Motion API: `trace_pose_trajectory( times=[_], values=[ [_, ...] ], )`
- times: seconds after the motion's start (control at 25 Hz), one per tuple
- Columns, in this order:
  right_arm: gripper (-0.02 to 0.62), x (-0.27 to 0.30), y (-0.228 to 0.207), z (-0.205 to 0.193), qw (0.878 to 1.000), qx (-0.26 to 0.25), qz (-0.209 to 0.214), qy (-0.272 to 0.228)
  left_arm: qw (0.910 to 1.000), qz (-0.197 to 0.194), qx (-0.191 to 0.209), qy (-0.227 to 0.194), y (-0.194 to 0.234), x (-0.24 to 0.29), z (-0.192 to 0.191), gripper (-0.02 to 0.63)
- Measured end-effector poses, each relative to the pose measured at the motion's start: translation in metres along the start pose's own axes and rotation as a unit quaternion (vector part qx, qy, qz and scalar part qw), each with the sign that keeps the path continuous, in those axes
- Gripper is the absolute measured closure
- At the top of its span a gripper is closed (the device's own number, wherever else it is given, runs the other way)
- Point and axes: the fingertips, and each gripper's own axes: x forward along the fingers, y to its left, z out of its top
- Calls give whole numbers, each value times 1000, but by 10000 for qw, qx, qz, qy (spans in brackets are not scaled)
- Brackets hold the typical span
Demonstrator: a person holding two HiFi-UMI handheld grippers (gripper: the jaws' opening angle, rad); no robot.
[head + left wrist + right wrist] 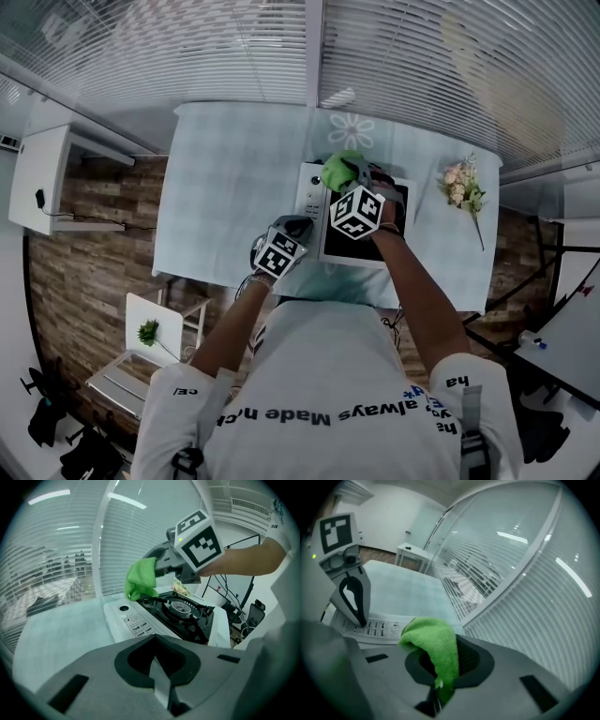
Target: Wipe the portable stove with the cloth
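Portable stove (310, 197) sits on the tabletop (225, 187), green cloth (339, 169) hanging over its far left corner, clamped in the right claw (438, 700). Left claw (161, 686), jaws together on nothing, hovers beside the near left corner. A flower sprig (464, 192) lies apart, right of the stove.

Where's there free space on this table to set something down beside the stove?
The widest bare patch is the table left of the stove, up to its left edge. A narrower strip lies between the stove and the flowers. It's crowded at the stove's left end: right gripper with the cloth, left gripper close by.
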Motion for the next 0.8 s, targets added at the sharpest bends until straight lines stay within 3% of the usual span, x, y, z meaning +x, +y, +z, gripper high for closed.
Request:
trace_pose_trajectory(
  times=[0.16,0.28,0.8],
  values=[
    [569,14,62,-13,9963,-455,667,279,10000,-17,-16,-16,0,0,0,595],
    [569,18,82,-27,9945,-568,766,423,10000,-28,-37,-31,-2,1,1,595],
    [569,0,99,-35,9905,13,1223,626,9999,-94,-22,-34,-2,1,1,595]
  ],
)
